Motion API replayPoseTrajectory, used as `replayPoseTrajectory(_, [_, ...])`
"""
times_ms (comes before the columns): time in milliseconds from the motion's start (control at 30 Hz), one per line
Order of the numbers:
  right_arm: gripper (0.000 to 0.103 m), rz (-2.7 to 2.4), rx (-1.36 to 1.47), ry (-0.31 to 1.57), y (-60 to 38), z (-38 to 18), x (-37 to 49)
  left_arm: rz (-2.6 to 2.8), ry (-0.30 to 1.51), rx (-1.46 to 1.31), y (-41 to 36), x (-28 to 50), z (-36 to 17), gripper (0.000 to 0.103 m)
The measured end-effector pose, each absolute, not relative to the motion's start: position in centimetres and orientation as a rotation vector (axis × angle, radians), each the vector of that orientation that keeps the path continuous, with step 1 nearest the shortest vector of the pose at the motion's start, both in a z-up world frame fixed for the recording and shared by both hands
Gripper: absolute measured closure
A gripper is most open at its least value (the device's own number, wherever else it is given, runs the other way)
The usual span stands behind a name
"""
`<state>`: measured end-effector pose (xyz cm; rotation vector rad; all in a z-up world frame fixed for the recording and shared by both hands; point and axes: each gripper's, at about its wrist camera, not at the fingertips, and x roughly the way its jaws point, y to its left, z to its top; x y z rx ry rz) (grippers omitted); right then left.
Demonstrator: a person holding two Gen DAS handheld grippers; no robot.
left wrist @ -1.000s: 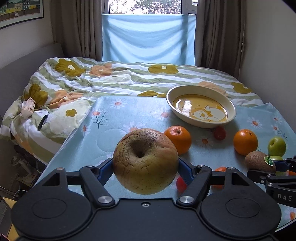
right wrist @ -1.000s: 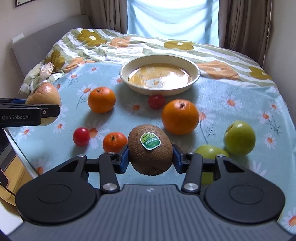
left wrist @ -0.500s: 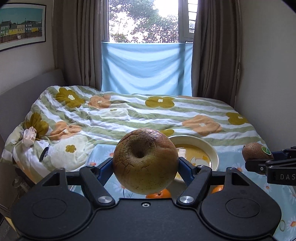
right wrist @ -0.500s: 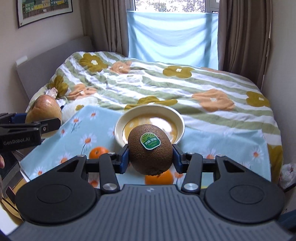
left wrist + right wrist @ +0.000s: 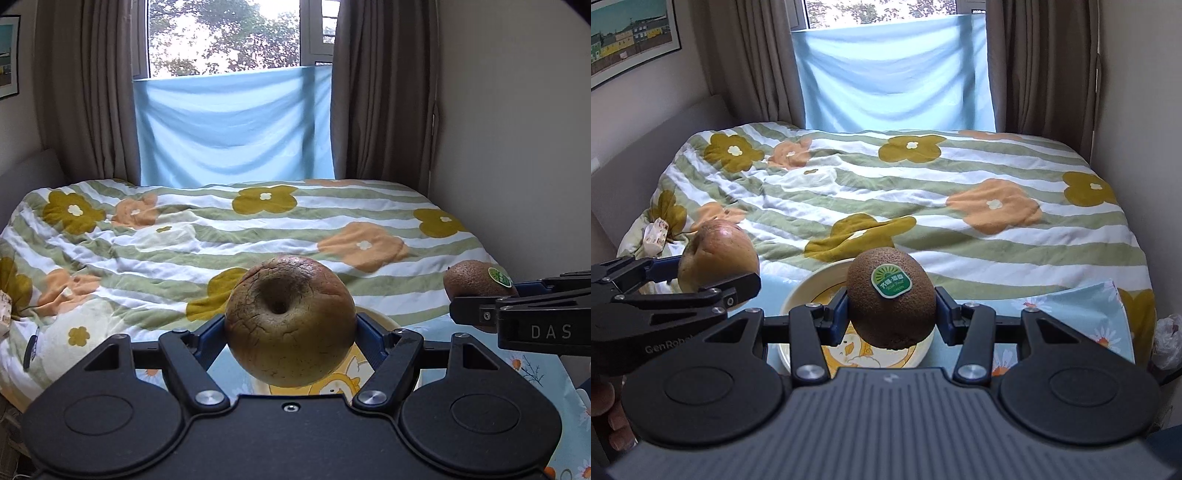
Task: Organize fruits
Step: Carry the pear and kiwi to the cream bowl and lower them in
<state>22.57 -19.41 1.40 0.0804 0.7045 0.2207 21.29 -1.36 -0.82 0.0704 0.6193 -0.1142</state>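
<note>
Left wrist view: my left gripper clamps the brown apple, dead centre. Right gripper clamps the kiwi, at 3 o'clock; both above the bowl, not touching.

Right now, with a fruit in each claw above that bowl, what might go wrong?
The left claw pinches the round, cracked apple only at its sides, so it might slip and fall hard into the bowl. The right claw brings the kiwi over the same bowl; the two claws sit close and might bump. Too hard a squeeze might bruise either fruit.
</note>
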Motion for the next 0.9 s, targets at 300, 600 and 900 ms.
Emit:
replayPoseTrajectory(300, [0.041,0.142,0.108,0.758,-19.0,-2.3,28.2,-0.181,0.707,0.119,-2.6,28.1,-5.8,0.026])
replayPoseTrajectory(600, [0.041,0.097,0.105,0.804,-19.0,-4.9,30.9,-0.218,0.769,0.195,-3.6,31.9,-9.9,0.026])
replayPoseTrajectory(900, [0.041,0.065,0.113,0.829,-19.3,-6.0,31.8,-0.237,0.811,0.233,-4.3,33.0,-11.8,0.023])
